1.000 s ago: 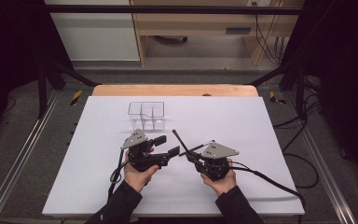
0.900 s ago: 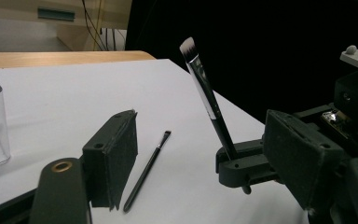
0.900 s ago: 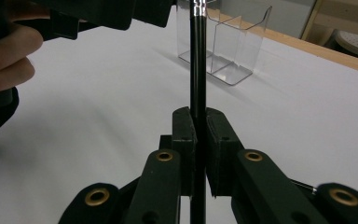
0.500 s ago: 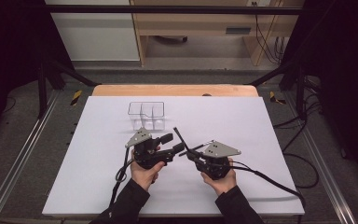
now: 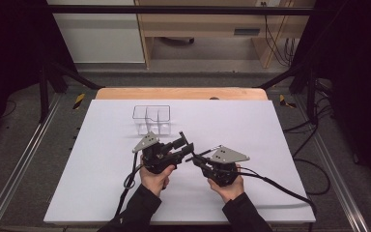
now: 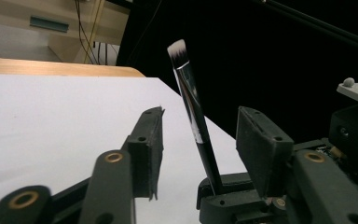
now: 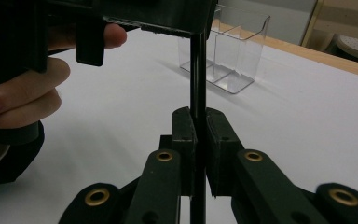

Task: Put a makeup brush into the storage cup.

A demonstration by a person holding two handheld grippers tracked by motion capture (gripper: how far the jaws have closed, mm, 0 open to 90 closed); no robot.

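A: Left tool (image 6: 198, 140)?
B: Jaws part-open and just been closing; brush (image 6: 193, 112) stands between the pads, touching neither. Slim black handle, shiny metal collar, white-tipped bristles.
A: Right tool (image 7: 198, 140)?
B: Clamped on the brush handle. Clear plastic box (image 5: 152, 119) beyond, on the white worktop (image 5: 270, 125).

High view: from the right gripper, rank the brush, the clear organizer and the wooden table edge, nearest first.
From the right gripper:
1. Brush, clamped in it, slanting up-left.
2. Clear organizer, farther up-left on the white sheet.
3. Wooden table edge, along the far side.
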